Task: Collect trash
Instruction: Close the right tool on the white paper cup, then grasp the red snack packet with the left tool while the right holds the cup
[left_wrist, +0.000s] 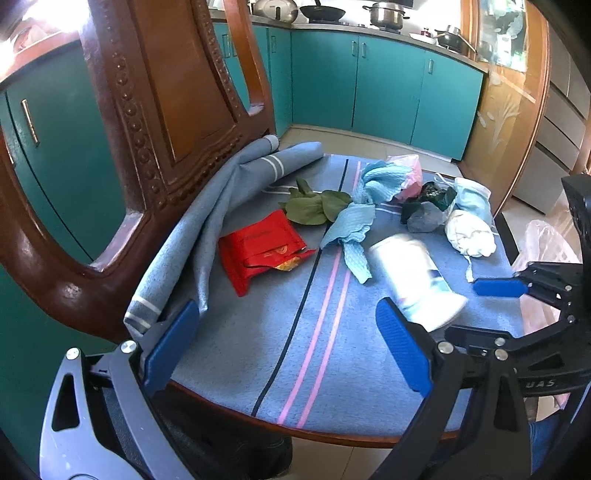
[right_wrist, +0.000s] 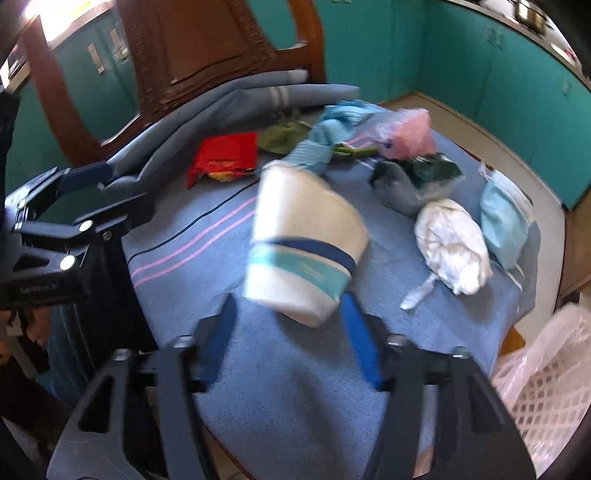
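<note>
Trash lies scattered across the striped blue cloth (left_wrist: 314, 332) that covers the chair seat in front of us. Nearest our right tongs (right_wrist: 295, 343) a white paper cup (right_wrist: 303, 240) with a teal and navy band is blurred, tipped on its side, its rim end just ahead of the blue pads. The jaws stand apart; the right pad looks to be at the cup's edge, yet we see no squeeze on it, so we call these tongs released. Our left tongs (left_wrist: 288, 347) hang wide open over the near edge of the seat with nothing between their pads.

Farther back we see a red packet (left_wrist: 258, 251), torn open, and beside it some green leaves (left_wrist: 314, 206). A crumpled light-blue wipe (left_wrist: 351, 229) trails from the leaves toward the cup. Behind that sits a pink plastic bag (right_wrist: 406, 133), then a clear bag with dark green contents (right_wrist: 417, 177). To the right lie a white wad of tissue (right_wrist: 454, 243) and a pale blue face mask (right_wrist: 502, 221), touching each other. A white lattice basket (right_wrist: 546, 391) lined with thin plastic stands off the seat's right corner. The carved wooden chair back (left_wrist: 147, 110) rises at the left.
</note>
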